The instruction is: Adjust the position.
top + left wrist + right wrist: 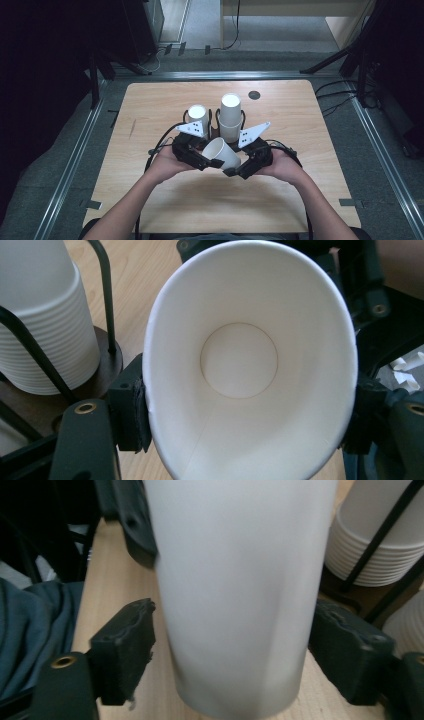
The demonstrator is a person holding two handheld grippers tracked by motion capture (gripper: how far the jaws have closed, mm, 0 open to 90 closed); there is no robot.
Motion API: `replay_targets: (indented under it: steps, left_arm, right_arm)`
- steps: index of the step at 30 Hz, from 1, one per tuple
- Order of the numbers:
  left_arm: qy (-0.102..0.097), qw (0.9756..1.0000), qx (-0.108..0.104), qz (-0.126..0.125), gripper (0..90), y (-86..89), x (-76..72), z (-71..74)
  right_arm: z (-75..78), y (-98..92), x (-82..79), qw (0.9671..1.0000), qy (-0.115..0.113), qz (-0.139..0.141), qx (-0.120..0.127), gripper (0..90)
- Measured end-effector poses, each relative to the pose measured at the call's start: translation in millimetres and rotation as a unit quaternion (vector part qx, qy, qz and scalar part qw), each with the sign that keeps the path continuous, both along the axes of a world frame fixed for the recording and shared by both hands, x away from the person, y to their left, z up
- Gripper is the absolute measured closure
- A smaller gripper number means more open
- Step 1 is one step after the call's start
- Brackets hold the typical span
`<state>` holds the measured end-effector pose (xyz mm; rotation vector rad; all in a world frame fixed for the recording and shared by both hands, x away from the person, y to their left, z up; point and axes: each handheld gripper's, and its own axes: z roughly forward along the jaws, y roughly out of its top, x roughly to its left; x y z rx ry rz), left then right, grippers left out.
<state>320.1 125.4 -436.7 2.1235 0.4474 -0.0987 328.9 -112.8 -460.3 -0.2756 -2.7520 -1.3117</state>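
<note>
A white paper cup (223,153) hangs sideways above the wooden table (150,105), between my two grippers. My left gripper (212,161) is shut on its rim: in the left gripper view both pads press the cup (250,365) and its mouth is squeezed into an oval. My right gripper (235,171) stands open around the cup's lower body. In the right gripper view the cup's wall (240,595) sits between the jaws, with a clear gap at the left pad (127,645).
Two stacks of white cups (198,118) (230,116) stand in black wire holders just behind the grippers; one stack (45,330) is close on the left gripper's left. A small dark disc (254,95) lies near the table's far edge.
</note>
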Motion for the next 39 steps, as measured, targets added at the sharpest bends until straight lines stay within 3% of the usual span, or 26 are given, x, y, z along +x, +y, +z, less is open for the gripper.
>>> replay_targets:
  steps: [4,7,8,9,15,16,17,20,22,30,33,36,39]
  left_arm:
    - [-0.02,0.9995,0.024,0.0,27.4,4.2,-2.0,8.4]
    - [-0.023,0.9988,0.042,-0.002,27.5,5.2,-0.8,9.3]
    - [-0.025,0.9979,0.059,-0.006,27.5,5.6,1.2,10.0]
    - [-0.025,0.9979,0.059,-0.006,27.5,5.6,1.2,10.0]
    - [-0.035,0.9932,0.109,-0.02,27.6,-1.4,8.1,9.8]
    - [-0.035,0.9932,0.109,-0.02,27.6,-1.4,8.1,9.8]
    - [-0.041,0.9909,0.124,-0.03,27.6,-3.5,8.8,8.7]
    - [-0.042,0.9888,0.139,-0.035,27.6,-6.6,9.6,6.9]
    - [-0.042,0.986,0.154,-0.047,27.5,-11.7,10.9,4.0]
    - [-0.045,0.9817,0.17,-0.072,26.9,-24.5,7.4,-0.3]
    - [-0.045,0.9816,0.169,-0.075,26.4,-27.0,6.7,-0.9]
    - [-0.039,0.9832,0.162,-0.074,26.2,-29.1,5.5,-2.4]
    - [-0.037,0.9826,0.165,-0.077,24.7,-29.7,6.1,-3.4]
  right_arm:
    - [-0.9,0.1,1.2,1.0,0.004,-0.006,-0.001,19.8]
    - [-3.5,0.5,1.9,0.9999,0.0,-0.011,-0.012,19.8]
    - [-4.3,0.6,1.5,0.9998,-0.001,-0.013,-0.015,19.8]
    - [-4.3,0.6,1.5,0.9998,-0.001,-0.013,-0.015,19.8]
    - [-8.7,2.5,1.3,0.9993,-0.012,-0.027,-0.022,20.2]
    - [-8.7,2.5,1.3,0.9993,-0.012,-0.027,-0.022,20.2]
    - [-10.2,3.1,0.8,0.9991,-0.015,-0.029,-0.025,20.3]
    - [-12.0,3.2,0.1,0.9991,-0.014,-0.029,-0.026,20.8]
    - [-16.3,4.4,-1.4,0.9989,-0.013,-0.031,-0.033,21.4]
    - [-23.2,10.1,-7.4,0.9987,-0.01,-0.024,-0.044,24.2]
    - [-23.2,11.0,-7.2,0.9989,-0.008,-0.026,-0.037,25.8]
    - [-22.9,11.0,-7.6,0.9992,-0.004,-0.022,-0.034,30.3]
    - [-22.9,10.9,-8.5,0.9992,-0.005,-0.016,-0.037,33.2]
